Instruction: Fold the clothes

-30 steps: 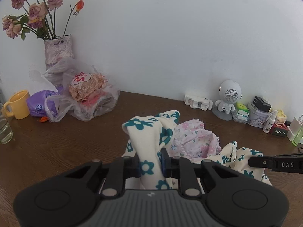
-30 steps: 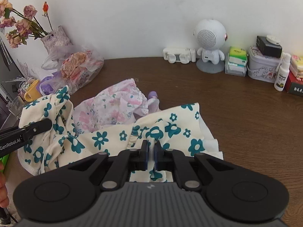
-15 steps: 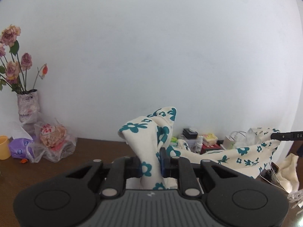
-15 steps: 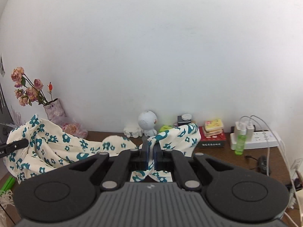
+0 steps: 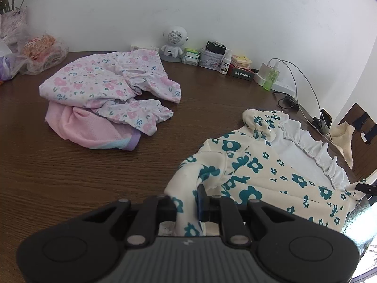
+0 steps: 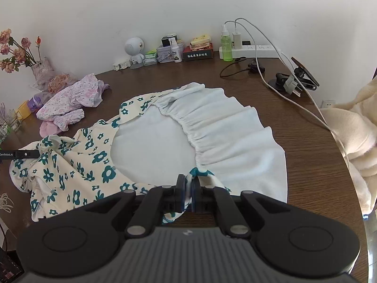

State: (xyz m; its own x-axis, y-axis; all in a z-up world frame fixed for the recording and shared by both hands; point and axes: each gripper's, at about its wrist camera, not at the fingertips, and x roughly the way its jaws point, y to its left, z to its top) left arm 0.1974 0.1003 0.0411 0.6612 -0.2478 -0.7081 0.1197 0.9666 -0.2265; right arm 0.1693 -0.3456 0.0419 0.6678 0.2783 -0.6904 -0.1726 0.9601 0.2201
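- two grippers pinch one cream dress (image 6: 77,162) with teal flowers, spread on the brown table (image 6: 306,146).
- left gripper (image 5: 186,208) has its fingers clenched on a bunched fold of the dress at its left end.
- right gripper (image 6: 187,194) has its fingers closed tight on a thin edge of the dress, near the table's front edge.
- the dress lies mostly flat with its white lining (image 6: 212,127) turned up and a gathered seam curving across it.
- a pink floral garment (image 5: 110,82) lies crumpled on a plain pink one (image 5: 87,129), well apart from the dress, further left on the table.
- a white toy robot (image 5: 174,40), small boxes and a power strip (image 6: 254,49) sit along the wall.
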